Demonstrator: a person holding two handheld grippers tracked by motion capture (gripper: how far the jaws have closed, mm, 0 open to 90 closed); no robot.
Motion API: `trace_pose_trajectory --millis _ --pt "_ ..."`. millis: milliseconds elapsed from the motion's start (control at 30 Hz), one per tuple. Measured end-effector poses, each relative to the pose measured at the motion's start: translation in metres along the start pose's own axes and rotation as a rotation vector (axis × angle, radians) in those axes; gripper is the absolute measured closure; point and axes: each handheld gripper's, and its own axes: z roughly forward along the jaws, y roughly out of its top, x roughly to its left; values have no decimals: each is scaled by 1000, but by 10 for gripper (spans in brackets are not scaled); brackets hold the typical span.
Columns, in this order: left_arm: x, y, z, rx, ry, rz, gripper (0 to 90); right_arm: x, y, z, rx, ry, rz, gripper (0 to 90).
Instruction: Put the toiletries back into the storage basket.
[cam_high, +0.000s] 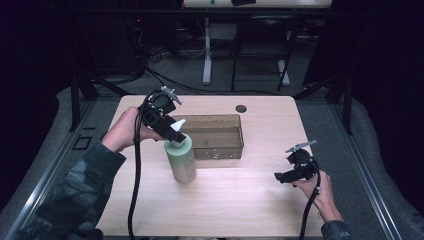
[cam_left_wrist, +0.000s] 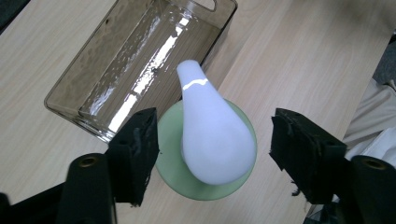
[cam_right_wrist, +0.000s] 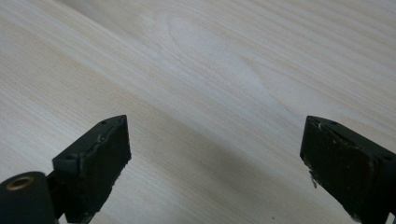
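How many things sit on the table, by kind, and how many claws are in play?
Green bottle with white pump top: 1
Clear brownish bin: 1
Claws: 2, the left claw over the bottle top, the right claw over bare table
Total: 4

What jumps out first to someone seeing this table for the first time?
A pale green bottle with a white pump top stands mid-table, the left gripper poised over it, its jaws either side of the pump. Just behind sits a smoky see-through bin; the right gripper waits open near the right edge.
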Motion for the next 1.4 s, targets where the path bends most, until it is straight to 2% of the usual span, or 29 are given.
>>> trace_pose_trajectory --millis 167,367,500,733,1067,1400 --pt "0 4 2 10 1 10 391 0 0 -1 -4 -4 -2 80" --pt "-1 5 5 -4 -1 12 487 -1 -1 -2 -12 -4 2 89" --pt "0 5 9 17 0 14 533 -1 -1 -3 -12 -9 -1 93" --pt "0 3 12 3 4 9 611 -1 0 -3 -19 -17 -4 105" --pt "-2 4 12 8 16 36 621 0 0 -5 -34 -26 -11 99" --pt "-2 3 10 -1 11 39 624 -3 -1 -6 -43 -32 -4 39"
